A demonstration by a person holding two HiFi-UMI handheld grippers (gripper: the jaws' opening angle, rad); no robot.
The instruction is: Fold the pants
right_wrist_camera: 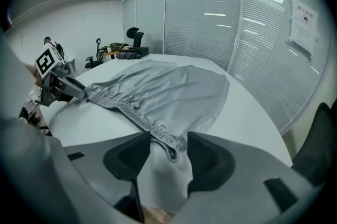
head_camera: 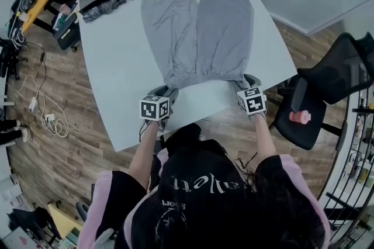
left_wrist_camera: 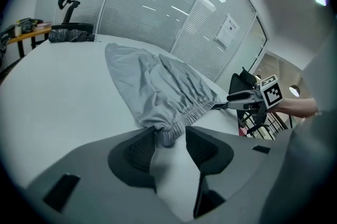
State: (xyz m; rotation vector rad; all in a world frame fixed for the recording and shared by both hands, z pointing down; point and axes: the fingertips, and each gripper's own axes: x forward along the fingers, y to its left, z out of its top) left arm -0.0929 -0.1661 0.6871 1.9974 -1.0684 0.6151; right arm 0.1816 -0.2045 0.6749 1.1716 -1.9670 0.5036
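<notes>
—Head view: what is laid on the table?
—Gray pants are spread flat on a smooth white table with round corners. The cloth is thin and soft, with small folds. The legs are pointed away from the person. The waistband, bunched and stretchy, is at the near edge.
—How are the claws held?
—Both are tipped down at the table, one at each end of the waistband. Bare arms are stretched out from black and pink sleeves. A cube with black and white squares is carried on each claw.
—Is the left claw closed?
—No. In the left gripper view its two dark jaws are spread wide. The left corner of the waistband is seen between them, right beside one bumpy pad, but it is not squeezed.
—And the right claw?
—The same is seen in the right gripper view. The jaws are wide apart, and the right corner of the waistband is lying between them on the table. Nothing is gripped.
—What can't be made out?
—The claw tips are hidden under the cubes in the head view. A dark heap at the far corner of the table is too small to be named. A black chair is partly cut off at the right edge.
</notes>
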